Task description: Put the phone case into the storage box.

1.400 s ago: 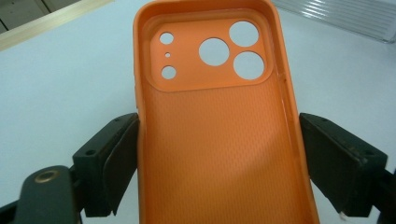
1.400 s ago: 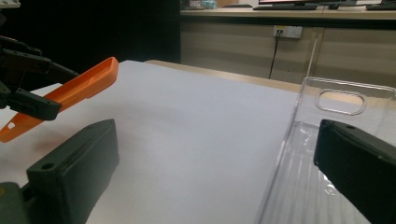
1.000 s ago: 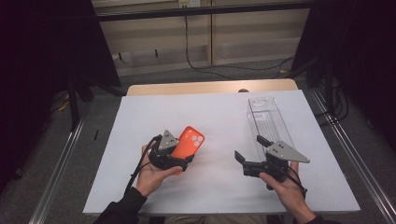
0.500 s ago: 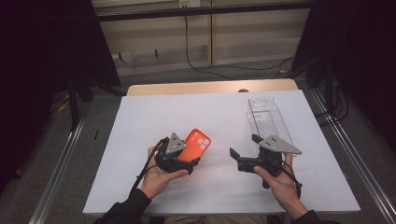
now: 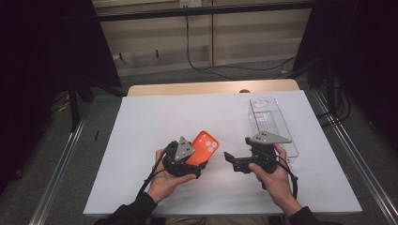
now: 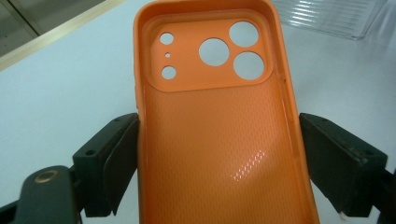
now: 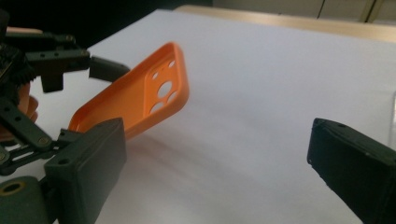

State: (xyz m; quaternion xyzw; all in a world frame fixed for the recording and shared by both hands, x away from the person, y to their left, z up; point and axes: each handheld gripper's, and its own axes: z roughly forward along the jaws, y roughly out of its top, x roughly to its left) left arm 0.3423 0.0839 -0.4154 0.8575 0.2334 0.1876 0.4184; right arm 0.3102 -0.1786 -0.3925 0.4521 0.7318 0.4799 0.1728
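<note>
While left claw (image 5: pixel 193 165) pinches the case (image 6: pixel 219 126) by its soft edges, it may bow and slip; right claw (image 7: pixel 219 177), spread at 3 o'clock, could knock it onto the worktop (image 5: pixel 155 122).

We read this as a lab recording booth rather than a home. We see a white sheet (image 5: pixel 141 140) laid over a wooden table (image 5: pixel 187 88), black curtains (image 5: pixel 47 56) closing off both sides, metal rails (image 5: pixel 61 164) along the grey floor, loose cables (image 5: pixel 197 61) trailing by a plain beige wall (image 5: pixel 155 42), and a dark bar (image 5: pixel 211 9) overhead.
</note>
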